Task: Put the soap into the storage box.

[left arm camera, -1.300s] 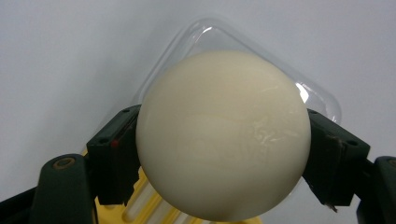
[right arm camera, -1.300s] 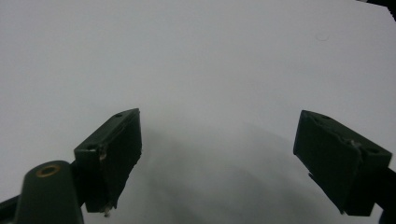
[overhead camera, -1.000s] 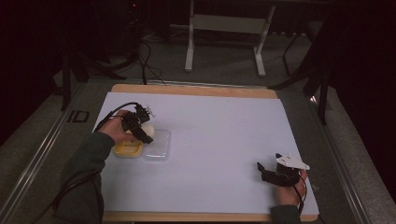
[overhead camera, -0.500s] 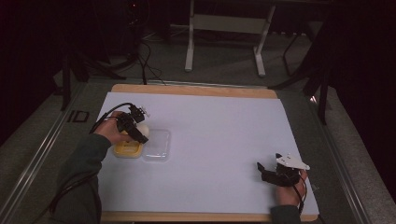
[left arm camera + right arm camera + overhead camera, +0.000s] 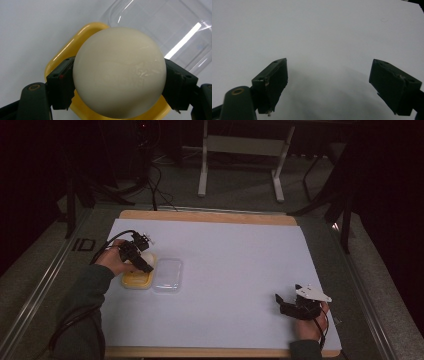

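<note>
The white ball (image 5: pixel 119 72) sits pinched between the two jaws of the left claw (image 5: pixel 119 82), right above a yellow tub (image 5: pixel 62 61), likely so it can drop in. A clear lid (image 5: pixel 170 27) lies just past the tub (off, so the tub is open). The right claw (image 5: pixel 337 82) rests far away, jaws spread, holding nothing.

My table (image 5: pixel 210 217) was a wooden board, almost wholly covered by a white sheet (image 5: pixel 235 270). On the sheet's left part lay a yellow tray (image 5: pixel 135 281), with a clear plastic lid (image 5: pixel 167 276) flat just beside it, touching its right edge.
</note>
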The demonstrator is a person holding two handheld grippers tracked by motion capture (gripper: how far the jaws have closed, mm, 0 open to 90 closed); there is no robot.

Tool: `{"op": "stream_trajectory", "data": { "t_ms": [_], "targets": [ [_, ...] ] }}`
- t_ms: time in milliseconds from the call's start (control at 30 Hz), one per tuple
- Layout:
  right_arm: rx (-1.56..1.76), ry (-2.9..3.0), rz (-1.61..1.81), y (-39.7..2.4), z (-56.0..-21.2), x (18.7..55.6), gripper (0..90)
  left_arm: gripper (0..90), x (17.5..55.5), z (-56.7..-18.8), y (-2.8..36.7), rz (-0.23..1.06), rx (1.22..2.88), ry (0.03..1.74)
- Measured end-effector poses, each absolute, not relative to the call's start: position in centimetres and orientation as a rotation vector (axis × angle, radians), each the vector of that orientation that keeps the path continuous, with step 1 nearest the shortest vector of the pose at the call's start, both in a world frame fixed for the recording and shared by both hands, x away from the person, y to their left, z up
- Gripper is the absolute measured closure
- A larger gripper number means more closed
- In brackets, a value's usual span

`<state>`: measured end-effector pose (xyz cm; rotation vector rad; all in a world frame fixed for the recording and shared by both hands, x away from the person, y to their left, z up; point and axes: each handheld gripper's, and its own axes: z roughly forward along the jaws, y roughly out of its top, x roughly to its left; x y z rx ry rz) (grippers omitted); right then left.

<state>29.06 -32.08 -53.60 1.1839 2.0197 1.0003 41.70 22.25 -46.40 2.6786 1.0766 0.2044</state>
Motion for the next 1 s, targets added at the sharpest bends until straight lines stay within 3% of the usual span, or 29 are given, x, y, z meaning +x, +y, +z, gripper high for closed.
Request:
{"op": "stream_trajectory", "data": {
  "t_ms": [1000],
  "targets": [
    [1.18,2.019,1.002,-32.1,-53.6,29.0,15.3,23.0,41.6,-49.2,23.6,0.169,2.717,1.102]
  ]
}}
